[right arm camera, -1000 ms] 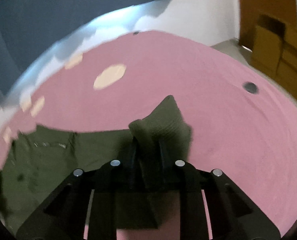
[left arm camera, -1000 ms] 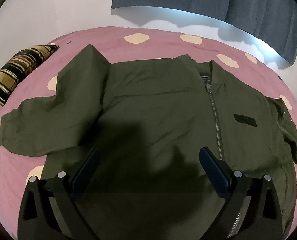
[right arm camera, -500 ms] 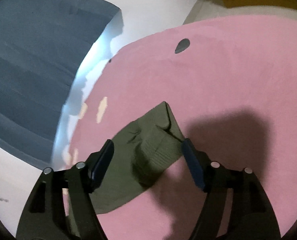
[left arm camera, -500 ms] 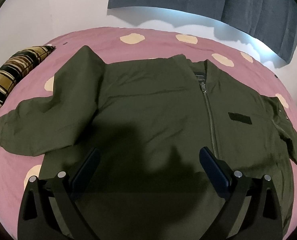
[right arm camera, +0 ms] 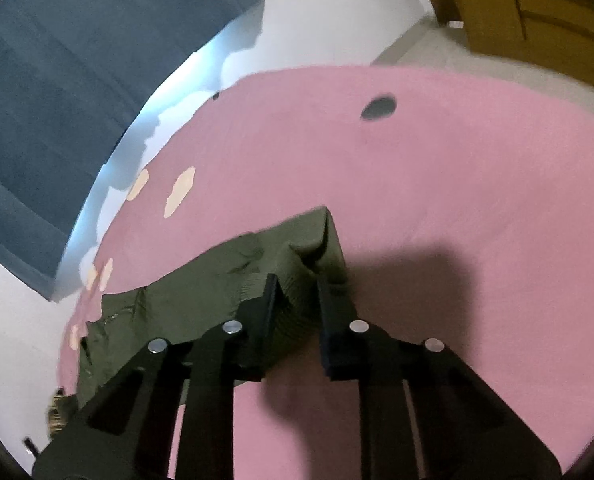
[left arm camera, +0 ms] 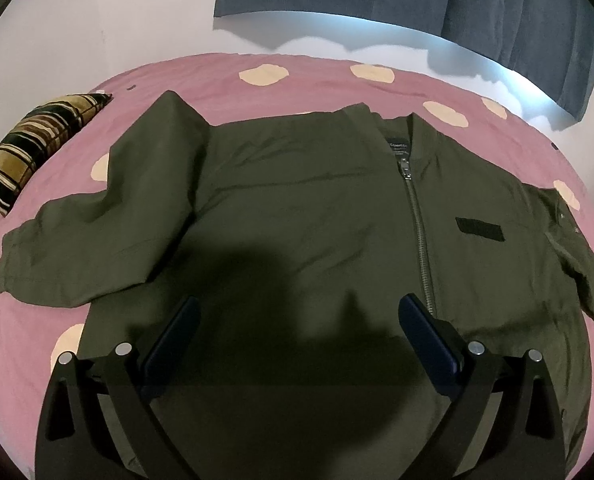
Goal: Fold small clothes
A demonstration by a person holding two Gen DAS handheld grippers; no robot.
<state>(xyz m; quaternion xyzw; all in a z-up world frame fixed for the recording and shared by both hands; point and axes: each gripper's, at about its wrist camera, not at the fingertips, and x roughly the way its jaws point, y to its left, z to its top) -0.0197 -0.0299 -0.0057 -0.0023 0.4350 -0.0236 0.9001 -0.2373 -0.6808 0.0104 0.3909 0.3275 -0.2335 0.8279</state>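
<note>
- We see our right gripper [right arm camera: 295, 286] closing, pads pinching the jacket [left arm camera: 317, 208] cuff [right arm camera: 297, 280].
- Our left gripper [left arm camera: 297, 320] hangs wide, empty, above the jacket on the bedsheet [left arm camera: 317, 80].

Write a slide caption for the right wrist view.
Right claw closing on the ribbed cuff of an olive jacket on a pink bedspread.

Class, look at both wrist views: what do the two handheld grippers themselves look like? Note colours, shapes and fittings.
Both are alike. The left gripper has matte black, angular linkage arms with cut-out slots, joined by round silver pins, and two flat fingers faced with dark blue pads. The right gripper shows the same black arms and silver pins. No cables, markings, hands or sleeves are visible.
</note>
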